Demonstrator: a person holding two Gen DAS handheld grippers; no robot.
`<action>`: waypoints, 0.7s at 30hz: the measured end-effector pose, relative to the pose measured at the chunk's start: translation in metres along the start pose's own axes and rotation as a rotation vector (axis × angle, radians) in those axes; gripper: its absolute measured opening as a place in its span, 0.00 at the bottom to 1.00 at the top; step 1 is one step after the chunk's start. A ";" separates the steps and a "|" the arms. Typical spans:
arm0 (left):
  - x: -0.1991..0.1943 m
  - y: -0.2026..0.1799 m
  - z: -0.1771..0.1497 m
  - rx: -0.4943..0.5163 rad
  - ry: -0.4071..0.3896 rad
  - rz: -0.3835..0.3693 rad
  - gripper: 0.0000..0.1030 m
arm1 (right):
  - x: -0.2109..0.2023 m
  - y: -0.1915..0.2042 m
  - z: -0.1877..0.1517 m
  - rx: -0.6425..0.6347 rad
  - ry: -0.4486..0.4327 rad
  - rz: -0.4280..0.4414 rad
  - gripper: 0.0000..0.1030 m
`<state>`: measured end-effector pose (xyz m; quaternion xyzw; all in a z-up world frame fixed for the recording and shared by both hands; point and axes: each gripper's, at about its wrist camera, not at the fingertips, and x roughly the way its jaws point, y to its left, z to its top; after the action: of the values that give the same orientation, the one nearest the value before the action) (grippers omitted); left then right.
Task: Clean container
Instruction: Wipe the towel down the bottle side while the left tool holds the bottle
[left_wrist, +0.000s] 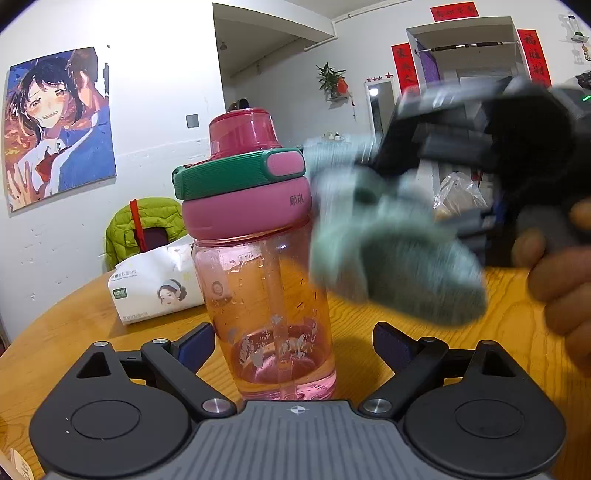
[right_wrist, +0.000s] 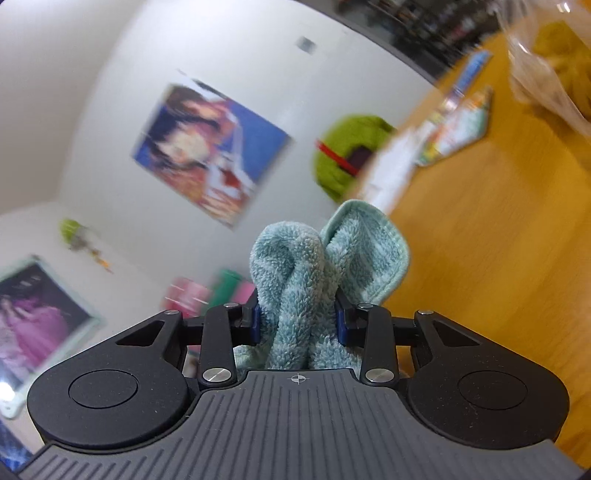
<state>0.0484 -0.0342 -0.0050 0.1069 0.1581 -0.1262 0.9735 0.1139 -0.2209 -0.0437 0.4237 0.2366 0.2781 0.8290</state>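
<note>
A pink see-through water bottle (left_wrist: 269, 295) with a pink and green lid (left_wrist: 240, 173) stands upright on the wooden table (left_wrist: 74, 339), between the spread fingers of my left gripper (left_wrist: 293, 345), which is open and not touching it. My right gripper (right_wrist: 299, 321) is shut on a light blue fluffy cloth (right_wrist: 314, 266). In the left wrist view that cloth (left_wrist: 388, 254) hangs blurred right beside the bottle's upper right side, under the right gripper (left_wrist: 454, 147). A blurred bit of the bottle lid (right_wrist: 221, 291) shows behind the right gripper's left finger.
A white tissue pack (left_wrist: 155, 288) lies behind the bottle on the left. A green jacket (left_wrist: 147, 225) hangs on a chair beyond the table. A clear plastic bag (right_wrist: 546, 66) and a colourful packet (right_wrist: 458, 122) rest on the table. A person's hand (left_wrist: 561, 273) holds the right gripper.
</note>
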 end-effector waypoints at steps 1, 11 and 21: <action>0.000 0.000 0.000 0.000 0.000 0.000 0.88 | 0.007 -0.004 0.000 0.004 0.047 -0.065 0.36; 0.001 -0.001 0.001 0.002 0.001 -0.002 0.88 | -0.011 -0.002 0.002 -0.015 -0.054 0.031 0.36; 0.002 -0.005 0.002 0.006 0.000 -0.005 0.88 | 0.023 -0.007 -0.001 -0.047 0.121 -0.230 0.38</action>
<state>0.0492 -0.0394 -0.0044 0.1094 0.1582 -0.1292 0.9728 0.1318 -0.2085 -0.0539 0.3569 0.3264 0.2118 0.8493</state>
